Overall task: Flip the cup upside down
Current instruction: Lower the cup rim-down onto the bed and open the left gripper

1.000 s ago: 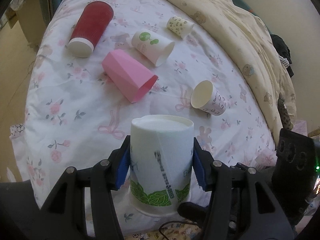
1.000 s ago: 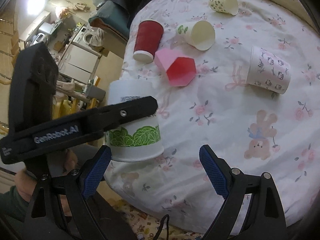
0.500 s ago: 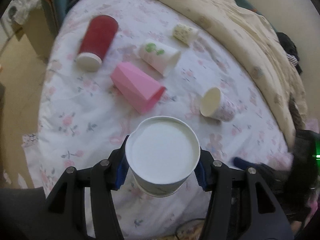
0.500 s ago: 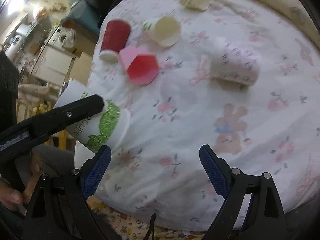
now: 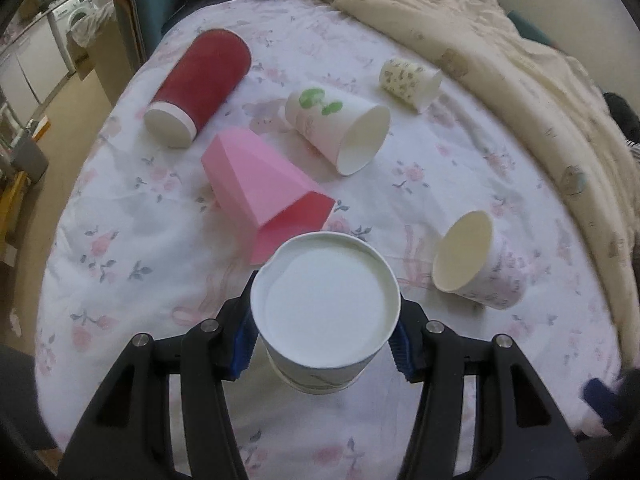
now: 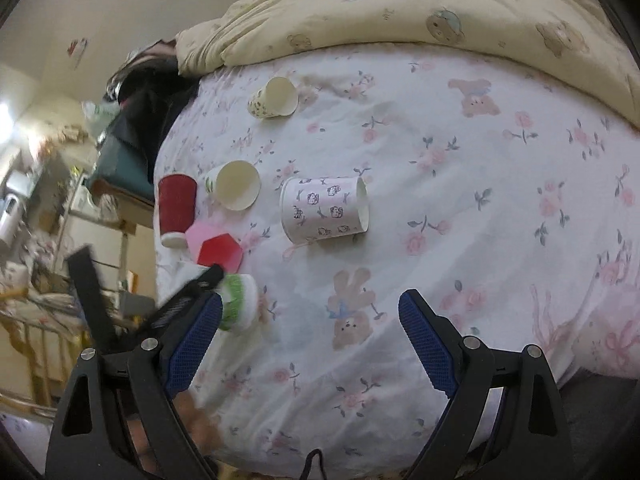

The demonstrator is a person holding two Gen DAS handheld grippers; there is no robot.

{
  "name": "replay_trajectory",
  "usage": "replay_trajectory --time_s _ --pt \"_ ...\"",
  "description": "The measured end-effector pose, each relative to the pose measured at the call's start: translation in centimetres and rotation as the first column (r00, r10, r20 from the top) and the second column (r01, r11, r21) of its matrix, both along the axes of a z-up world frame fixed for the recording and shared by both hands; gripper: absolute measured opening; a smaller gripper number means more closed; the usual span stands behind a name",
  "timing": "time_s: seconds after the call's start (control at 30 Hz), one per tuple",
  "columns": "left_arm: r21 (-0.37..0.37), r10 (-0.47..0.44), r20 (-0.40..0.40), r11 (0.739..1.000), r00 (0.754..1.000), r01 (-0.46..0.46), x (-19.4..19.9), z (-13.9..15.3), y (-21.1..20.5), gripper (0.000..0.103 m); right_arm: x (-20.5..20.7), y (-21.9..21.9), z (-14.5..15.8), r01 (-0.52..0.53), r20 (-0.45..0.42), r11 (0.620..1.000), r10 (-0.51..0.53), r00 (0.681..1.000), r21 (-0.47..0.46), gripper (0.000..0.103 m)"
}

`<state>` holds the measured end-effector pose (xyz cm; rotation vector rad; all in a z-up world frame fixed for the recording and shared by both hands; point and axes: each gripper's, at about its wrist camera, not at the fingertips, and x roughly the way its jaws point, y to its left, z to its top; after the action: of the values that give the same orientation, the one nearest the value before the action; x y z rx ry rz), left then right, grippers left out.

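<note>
My left gripper [image 5: 323, 346] is shut on a white paper cup with a green leaf band [image 5: 324, 312]. The cup's flat base faces the left wrist camera and its mouth points down toward the bed. In the right wrist view the same cup [image 6: 240, 300] shows at the left, low over the sheet, held by the left gripper [image 6: 212, 276]. My right gripper [image 6: 310, 334] is open and empty above the floral sheet near the bed's front edge.
Several cups lie on their sides on the floral sheet [image 5: 132, 240]: a red one [image 5: 200, 84], a pink faceted one [image 5: 264, 188], a white one with green print [image 5: 340, 128], a small patterned one [image 5: 410, 80] and a cartoon-print one [image 6: 324, 210]. A beige quilt [image 5: 500, 48] bounds the far side.
The left gripper has tilted the cup from upright-looking side view to base toward the camera and moved it forward over the bed. The right gripper has swung right and away.
</note>
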<state>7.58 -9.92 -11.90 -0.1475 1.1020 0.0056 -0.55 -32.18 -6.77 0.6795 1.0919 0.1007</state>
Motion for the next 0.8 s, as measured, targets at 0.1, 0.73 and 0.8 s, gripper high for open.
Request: replay_trajectory --time_s 0.1,0.73,0.8 --pt "0.023 0.005 0.005 1.0 1.0 -0.005 0.4 -1.1 -0.5 0.052 0.3 -0.1 0.2 0.004 0.008 1.0 -0.004 1.0 -0.011 0.092" --pt "0.061 -0.027 0.013 0.998 1.0 0.026 -0.7 -1.1 -1.3 0.089 0.7 -0.2 -0.1 0.01 -0.018 1.0 -0.01 1.0 -0.021 0.092" --pt "0.084 -0.034 0.026 0.996 0.999 0.032 -1.0 -0.5 -1.5 0.089 0.8 -0.2 -0.2 0.009 -0.02 1.0 -0.009 1.0 -0.025 0.092"
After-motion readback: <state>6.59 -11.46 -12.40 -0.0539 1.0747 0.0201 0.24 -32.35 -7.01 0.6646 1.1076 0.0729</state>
